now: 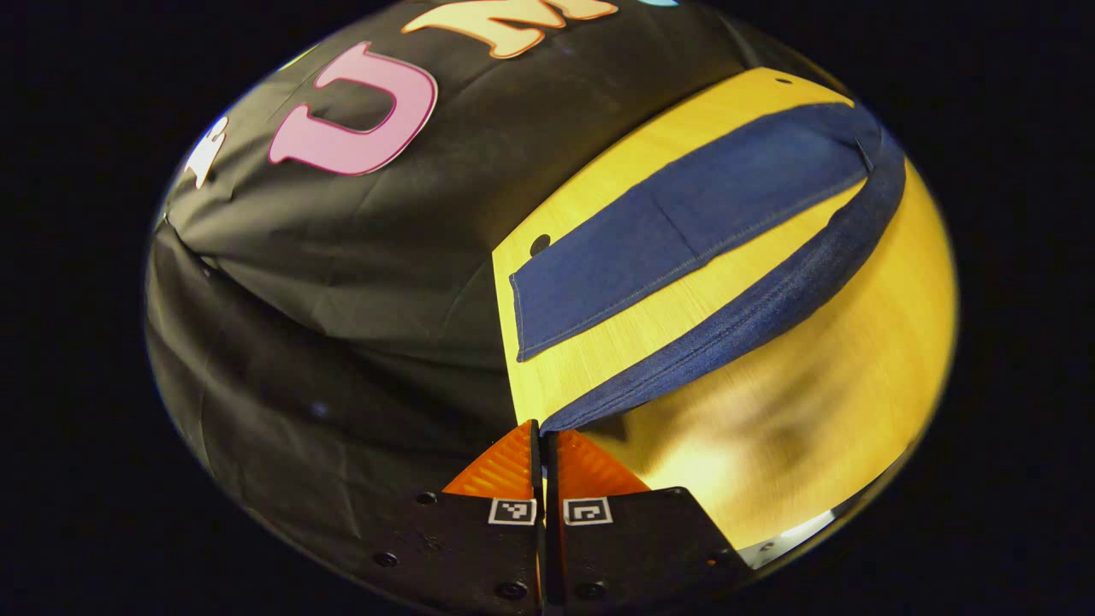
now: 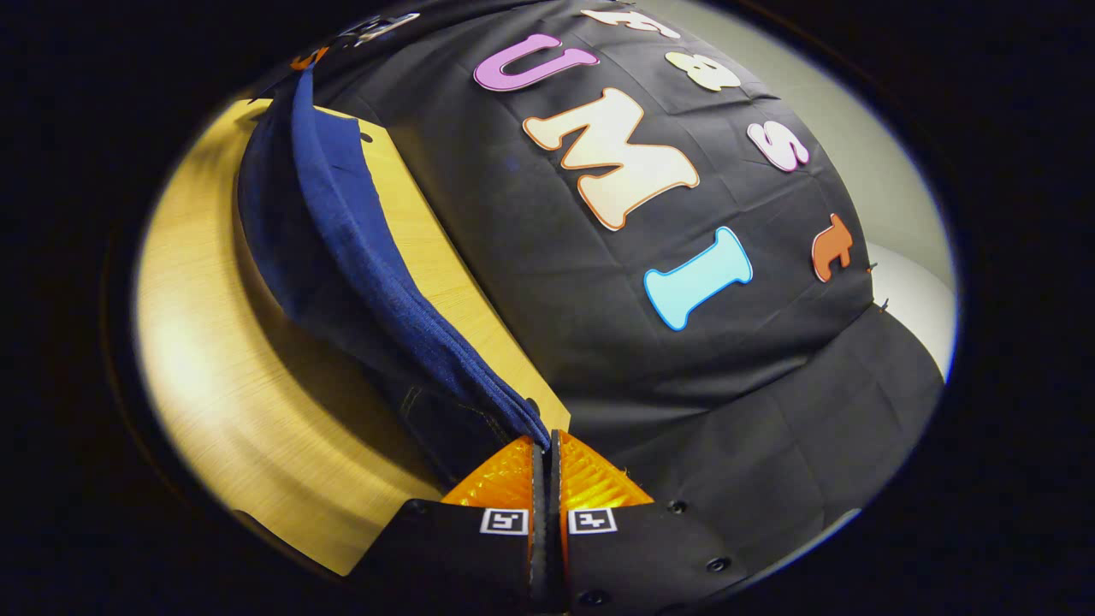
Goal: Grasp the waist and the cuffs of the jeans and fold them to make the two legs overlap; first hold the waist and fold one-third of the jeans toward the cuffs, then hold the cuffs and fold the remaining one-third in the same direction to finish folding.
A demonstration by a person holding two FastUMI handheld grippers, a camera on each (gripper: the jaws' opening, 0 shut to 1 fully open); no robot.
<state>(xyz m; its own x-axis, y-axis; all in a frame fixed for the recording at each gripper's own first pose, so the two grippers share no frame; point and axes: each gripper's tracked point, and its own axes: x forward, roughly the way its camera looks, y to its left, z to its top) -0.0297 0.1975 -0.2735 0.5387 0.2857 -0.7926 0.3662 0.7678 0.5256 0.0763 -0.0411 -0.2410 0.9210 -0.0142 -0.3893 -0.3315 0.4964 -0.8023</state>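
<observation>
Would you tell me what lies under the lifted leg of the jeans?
Under the lifted leg is bare wooden table, with the other leg flat beside it. The table under that flat leg is covered.

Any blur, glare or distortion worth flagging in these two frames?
Left gripper view: the fisheye bows the table edge, a bright glare patch and smeared shadow lie on the near wood, and the jeans stay sharp. Right gripper view: the same bowing, glare on the wood at left, the near denim in deep shadow, and the stitching is hard to read.
</observation>
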